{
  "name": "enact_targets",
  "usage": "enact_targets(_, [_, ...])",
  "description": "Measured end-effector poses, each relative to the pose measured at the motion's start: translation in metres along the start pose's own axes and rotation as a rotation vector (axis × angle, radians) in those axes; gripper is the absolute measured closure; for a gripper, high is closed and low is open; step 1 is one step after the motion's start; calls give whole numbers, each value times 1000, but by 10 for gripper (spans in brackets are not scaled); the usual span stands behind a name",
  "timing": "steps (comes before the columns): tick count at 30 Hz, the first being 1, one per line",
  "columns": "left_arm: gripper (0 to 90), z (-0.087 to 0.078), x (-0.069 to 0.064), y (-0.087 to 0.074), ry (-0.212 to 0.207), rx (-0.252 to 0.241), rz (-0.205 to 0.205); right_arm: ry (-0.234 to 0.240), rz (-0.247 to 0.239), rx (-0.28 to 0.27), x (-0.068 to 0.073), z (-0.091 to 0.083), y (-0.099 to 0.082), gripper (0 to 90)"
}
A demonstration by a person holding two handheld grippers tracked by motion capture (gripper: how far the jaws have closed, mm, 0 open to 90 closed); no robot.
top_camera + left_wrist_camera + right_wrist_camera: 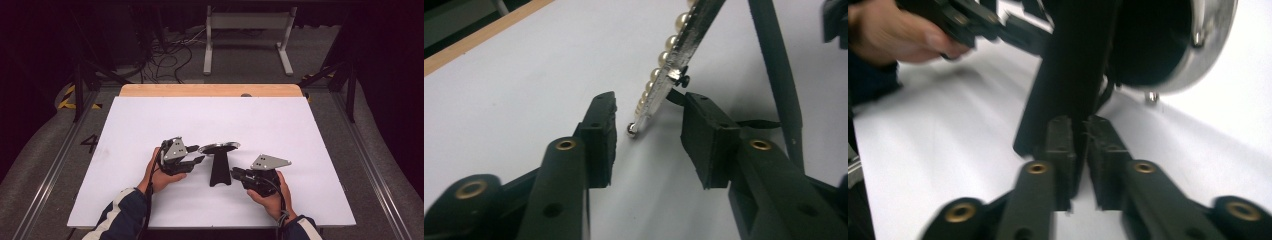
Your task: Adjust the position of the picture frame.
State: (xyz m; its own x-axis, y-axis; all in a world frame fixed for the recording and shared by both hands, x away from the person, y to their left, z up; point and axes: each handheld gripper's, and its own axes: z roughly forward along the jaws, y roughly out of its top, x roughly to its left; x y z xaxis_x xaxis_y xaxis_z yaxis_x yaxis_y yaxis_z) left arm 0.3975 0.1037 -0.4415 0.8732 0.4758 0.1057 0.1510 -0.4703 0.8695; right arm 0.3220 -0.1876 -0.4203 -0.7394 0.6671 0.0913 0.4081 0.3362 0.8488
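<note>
Item: round mirror (pixel 219 147) on black stand (pixel 219 172), standing mid-counter (pixel 150 115). Rigid, top-heavy, glass fragile; grip the stand. Right tongs (pixel 1081 131) are clamping the stand; left tongs (pixel 649 122) are gaping around the pearl-trimmed rim.

Table (pixel 150 115) bright, surround dark; right gripper view blurred, maybe motion.
</note>
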Motion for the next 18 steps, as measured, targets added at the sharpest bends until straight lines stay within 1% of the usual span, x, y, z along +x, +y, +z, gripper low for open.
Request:
enact_targets(2, [635,0,0,0,-7,-9,-5,-7,-12,-11,5,1,1,894])
enact_targets(3, [643,0,-1,1,-8,-6,-1,-7,-17,-13,7,1,1,900])
enact_targets(4, [643,1,-1,1,-12,-4,5,-10,-28,-15,10,2,2,900])
enact_targets(5, [640,1,-2,1,-18,-5,2,-16,-40,-19,13,3,3,900])
enact_targets(7, [641,1,-2,2,-18,-9,3,-19,-47,-33,17,4,5,900])
enact_targets(8, [641,1,-2,3,-22,-15,-5,-21,-49,-37,18,4,5,900])
enact_targets(9, [634,2,-2,4,-18,-20,-11,-23,-55,-39,20,5,6,900])
enact_targets(10, [622,4,-2,4,-15,-19,-17,-24,-59,-50,23,7,6,900])
enact_targets(12, [600,6,-2,4,-13,-10,-20,-37,-72,-54,29,11,8,900])
enact_targets(13, [596,8,-2,4,-11,-10,-26,-37,-76,-58,32,13,8,900])
enact_targets(14, [596,10,0,4,-17,-14,-46,-43,-84,-58,35,16,8,900])
enact_targets(15, [599,11,2,3,-37,-21,-76,-53,-95,-62,40,20,8,900])
enact_targets(16, [606,12,4,2,-40,-21,-93,-54,-87,-65,45,25,8,900])
enact_targets(18, [618,15,5,0,-43,-10,-95,-74,-90,-60,51,33,8,900])
